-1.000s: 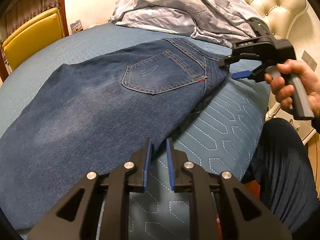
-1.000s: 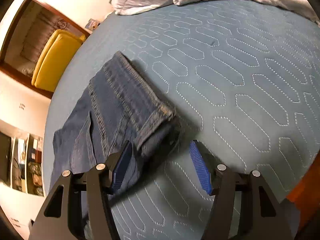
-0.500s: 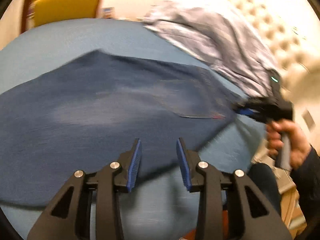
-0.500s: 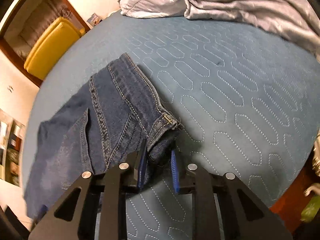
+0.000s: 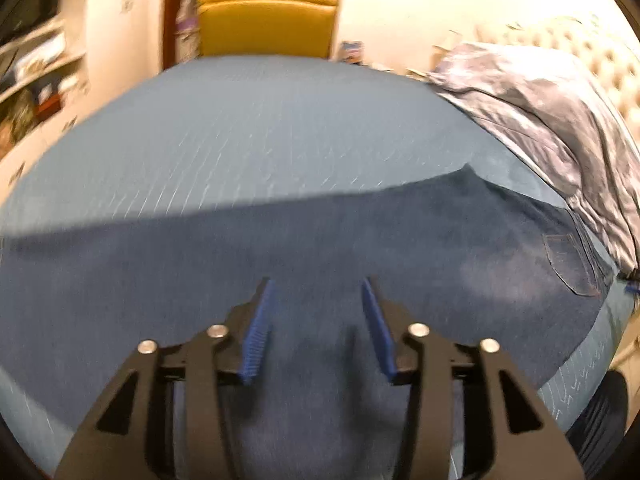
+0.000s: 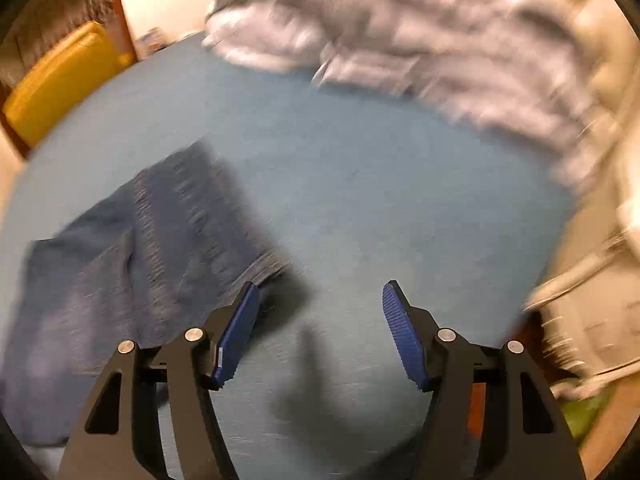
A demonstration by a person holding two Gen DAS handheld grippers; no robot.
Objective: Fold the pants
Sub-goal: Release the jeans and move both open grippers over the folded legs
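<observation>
Dark blue jeans (image 5: 280,264) lie flat across the blue quilted bed (image 5: 248,128), with the back pocket at the far right of the left wrist view. My left gripper (image 5: 318,284) hovers over the leg fabric, open, nothing between its fingers. In the right wrist view the waistband end of the jeans (image 6: 160,248) lies to the left, and my right gripper (image 6: 320,290) stands wide open over bare bedcover just right of the waistband corner, holding nothing. Both views are motion-blurred.
A crumpled grey duvet (image 5: 552,120) is heaped at the head of the bed (image 6: 400,208) by a tufted cream headboard (image 5: 600,60). A yellow chair (image 5: 266,24) stands beyond the far edge. Shelves (image 5: 36,68) line the left wall.
My right gripper, shut on the waistband corner half a second ago, has let go and opened wide. My left gripper has swung left over the jeans and opened wider.
</observation>
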